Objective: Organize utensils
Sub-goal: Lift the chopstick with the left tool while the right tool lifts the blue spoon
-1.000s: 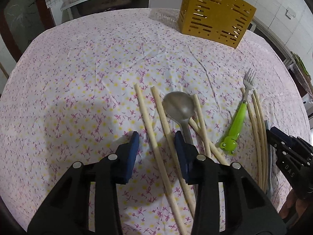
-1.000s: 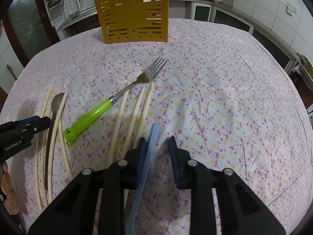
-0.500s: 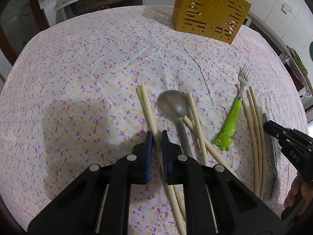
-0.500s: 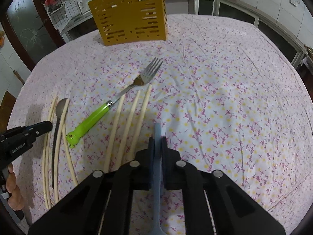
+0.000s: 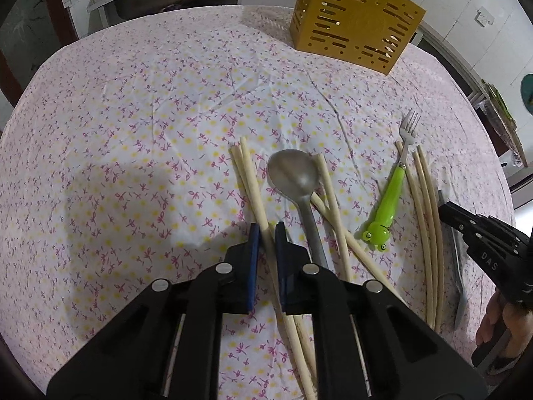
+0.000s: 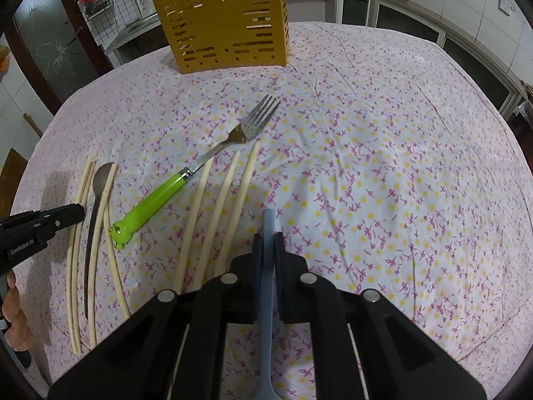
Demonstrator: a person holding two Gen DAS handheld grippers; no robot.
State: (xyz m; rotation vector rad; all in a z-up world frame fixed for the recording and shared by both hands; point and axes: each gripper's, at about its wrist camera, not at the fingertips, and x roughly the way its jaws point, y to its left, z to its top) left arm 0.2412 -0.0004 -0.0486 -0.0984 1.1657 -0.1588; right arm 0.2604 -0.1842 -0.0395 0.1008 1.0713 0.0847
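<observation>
My left gripper point(image 5: 266, 231) is shut on a pair of pale chopsticks point(image 5: 248, 173) lying side by side on the flowered cloth. Just right of them lies a grey metal spoon point(image 5: 293, 173) across two crossed chopsticks point(image 5: 328, 186). Further right are a fork with a green frog handle point(image 5: 389, 200) and three more chopsticks point(image 5: 428, 220). My right gripper point(image 6: 267, 238) is shut on the flat handle of a pale blue utensil point(image 6: 268, 221); its wide end is hidden under the gripper body. The fork point(image 6: 160, 196) and three chopsticks point(image 6: 226, 200) lie left of it.
A yellow slotted utensil holder point(image 5: 353, 26) point(image 6: 226, 23) stands upright at the table's far side. The table point(image 6: 399, 166) is round, with a pink flowered cloth. Kitchen counters and cabinets stand behind it. A hand point(image 5: 499, 326) holds the right gripper's grip.
Both grippers have gone from open to shut. The left one drew two spread chopsticks together between its pads. The right one clamped the blue handle.
</observation>
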